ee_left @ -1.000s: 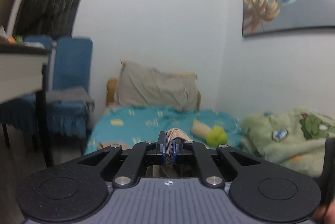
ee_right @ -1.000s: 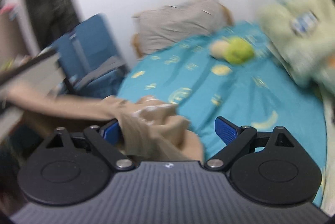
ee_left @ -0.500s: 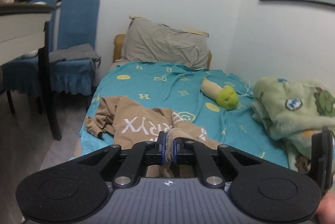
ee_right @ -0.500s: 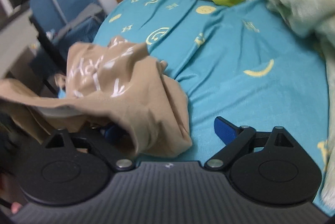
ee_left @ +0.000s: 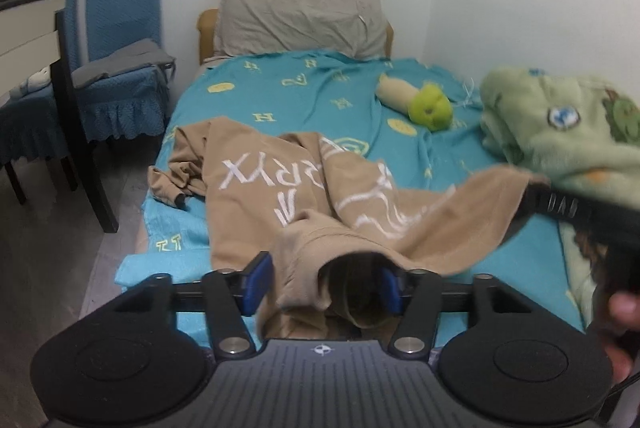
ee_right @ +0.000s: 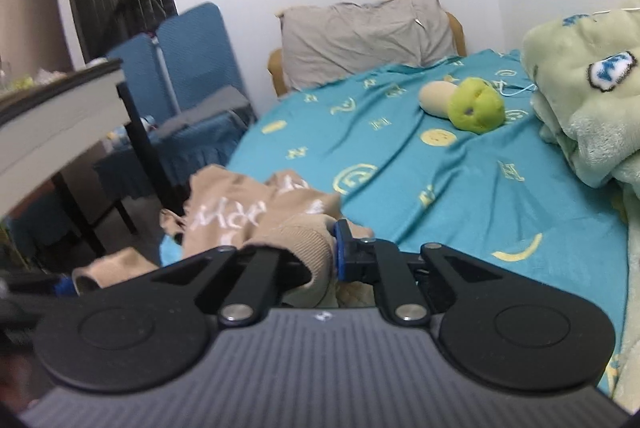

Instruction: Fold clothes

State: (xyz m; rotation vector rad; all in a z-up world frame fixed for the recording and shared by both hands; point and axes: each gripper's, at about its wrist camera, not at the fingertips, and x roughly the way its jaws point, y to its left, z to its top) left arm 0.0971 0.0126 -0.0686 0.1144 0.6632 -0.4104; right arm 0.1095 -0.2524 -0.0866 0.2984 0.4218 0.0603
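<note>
left gripper jaws opening, tan sweatshirt cuff loose between; right gripper clamped on ribbed hem, on bed.

The left gripper hangs low over the teal bed sheet, its jaws opening with a ribbed cuff of the tan sweatshirt slack between them. A green plush toy lies further up the bed.
</note>
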